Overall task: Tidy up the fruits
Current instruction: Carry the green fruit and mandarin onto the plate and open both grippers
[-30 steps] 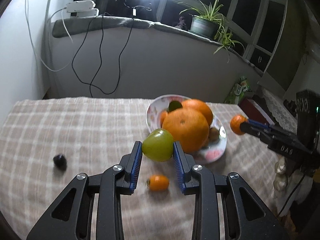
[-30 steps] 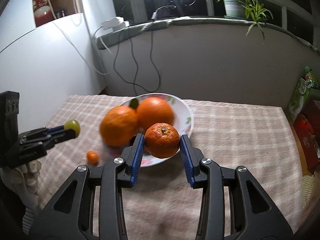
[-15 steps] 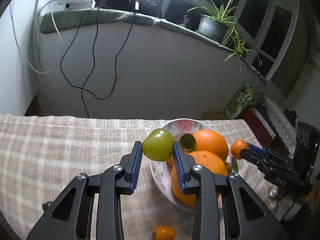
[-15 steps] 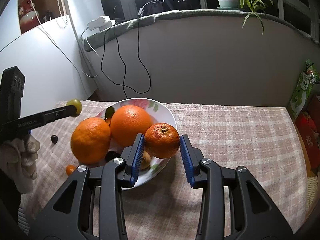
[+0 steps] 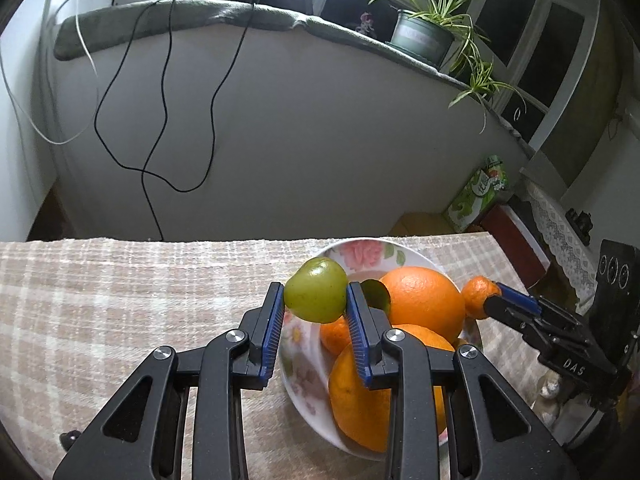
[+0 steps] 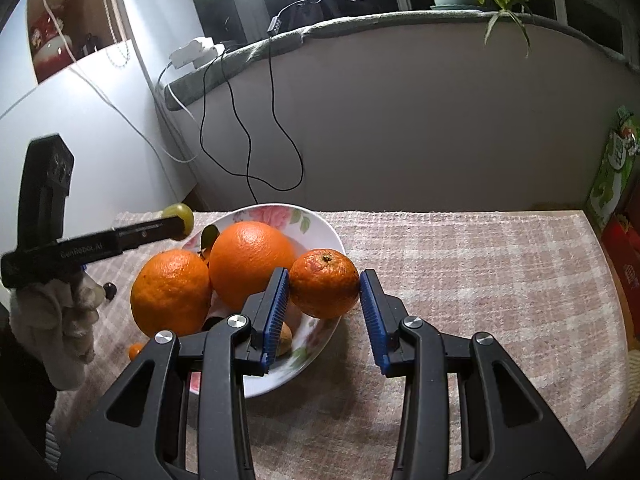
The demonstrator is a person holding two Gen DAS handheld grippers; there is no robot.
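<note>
My left gripper is shut on a green fruit and holds it above the left rim of a flowered white bowl. The bowl holds two large oranges, a smaller orange and a brown fruit. My right gripper is shut on a tangerine over the bowl's right rim. Each gripper shows in the other's view: the left and the right.
A checked cloth covers the table. A small kumquat and a dark small fruit lie on it left of the bowl. A green carton and red box stand beyond the table's right edge.
Both grippers moved forward with their fruit. The left one came over the bowl's left rim, and the right one closed in on the bowl's right rim.
</note>
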